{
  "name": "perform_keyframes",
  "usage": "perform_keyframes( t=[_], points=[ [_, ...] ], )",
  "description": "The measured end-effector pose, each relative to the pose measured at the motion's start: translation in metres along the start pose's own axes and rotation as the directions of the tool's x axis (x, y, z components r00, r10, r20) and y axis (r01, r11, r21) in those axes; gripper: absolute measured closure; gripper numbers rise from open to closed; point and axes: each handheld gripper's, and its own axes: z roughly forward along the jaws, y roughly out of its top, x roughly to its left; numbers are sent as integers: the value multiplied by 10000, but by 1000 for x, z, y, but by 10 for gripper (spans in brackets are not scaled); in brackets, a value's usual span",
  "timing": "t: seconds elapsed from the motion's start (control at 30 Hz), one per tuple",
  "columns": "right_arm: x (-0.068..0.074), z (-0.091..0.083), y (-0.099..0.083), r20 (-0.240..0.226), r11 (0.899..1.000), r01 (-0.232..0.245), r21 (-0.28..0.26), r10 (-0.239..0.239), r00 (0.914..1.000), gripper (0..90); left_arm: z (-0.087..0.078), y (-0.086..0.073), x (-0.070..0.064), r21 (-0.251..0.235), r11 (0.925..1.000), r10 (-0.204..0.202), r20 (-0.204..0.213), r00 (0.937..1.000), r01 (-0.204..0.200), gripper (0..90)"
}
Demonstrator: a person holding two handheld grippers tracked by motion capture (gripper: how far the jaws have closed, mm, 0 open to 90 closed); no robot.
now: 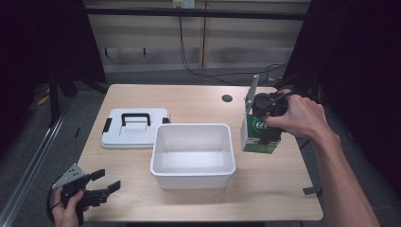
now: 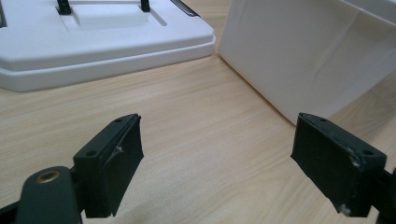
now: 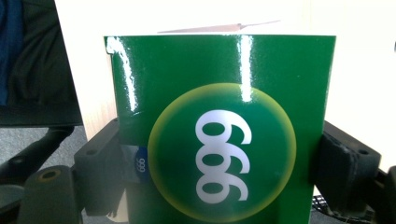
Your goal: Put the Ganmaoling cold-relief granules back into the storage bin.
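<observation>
A glossy green box (image 1: 257, 137) with a white "999" in a yellow-ringed circle (image 3: 224, 93) stands on the table's right side, beside an open white bin (image 1: 193, 126). My right gripper (image 1: 267, 124) comes at it from above, one jaw pressed to each side of the box (image 3: 224, 163). Whether the box rests on the wood or hangs just off it, I cannot tell. My left gripper (image 1: 108, 180) sits low at the table's near left corner, jaws wide apart (image 2: 217, 158) over bare wood. The bin's wall (image 2: 303, 51) is close ahead on its right.
A white lid (image 1: 135, 130) with a black handle and side clips lies flat left of the bin, and its edge (image 2: 93, 42) lies ahead of the left gripper. A round cable hole (image 1: 227, 98) is at the table's back. Dark floor surrounds the table.
</observation>
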Motion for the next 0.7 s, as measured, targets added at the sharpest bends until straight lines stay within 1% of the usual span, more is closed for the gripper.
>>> perform_keyframes(
  t=[0.03,0.07,0.13,0.17,0.2,0.23,0.33,0.43,0.5,0.57,0.6,0.63,0.67,0.7],
  points=[
    [0,-4,5,48,9998,4,-177,-3,10000,160,0,0,0,-11,10000,15,-1,10000,-15,158],
    [0,-4,5,48,9998,4,-177,-3,10000,160,0,0,0,-11,10000,15,-1,10000,-15,159],
    [1,-8,13,47,9999,71,-153,-70,10000,161,-1,0,0,1,10000,29,-18,10000,-29,159],
    [1,-8,13,47,9999,71,-153,-70,10000,161,-1,0,0,1,10000,29,-18,10000,-29,158],
    [0,-8,15,77,9997,190,-172,-189,9998,160,0,0,0,6,10000,23,-9,10000,-23,158],
    [2,-8,20,5,9998,150,-161,-150,9999,160,0,0,0,-13,10000,1,4,10000,-1,158],
    [2,-7,26,-122,9996,166,-244,-169,9998,160,0,0,0,21,10000,-13,1,10000,13,159],
    [2,-8,33,-108,9993,281,-244,-283,9995,160,0,0,0,3,10000,3,3,10000,-3,158],
    [1,-9,39,-227,9990,275,-357,-283,9993,160,0,0,1,-1,10000,-19,-21,10000,19,159],
    [2,-10,47,-171,9981,453,-406,-460,9988,160,0,0,0,-26,10000,34,0,10000,-34,158],
    [2,-10,47,-171,9981,453,-406,-460,9988,160,0,0,0,-26,10000,34,0,10000,-34,159],
    [2,-10,51,-209,9979,536,-377,-544,9983,160,-1,0,-1,-20,10000,62,40,10000,-62,159],
    [2,-8,59,-226,9977,608,-313,-615,9979,160,-1,0,-1,-22,10000,95,22,10000,-95,158],
    [2,-8,59,-226,9977,608,-313,-615,9979,160,-1,0,-1,-22,10000,95,22,10000,-95,159]
  ],
)
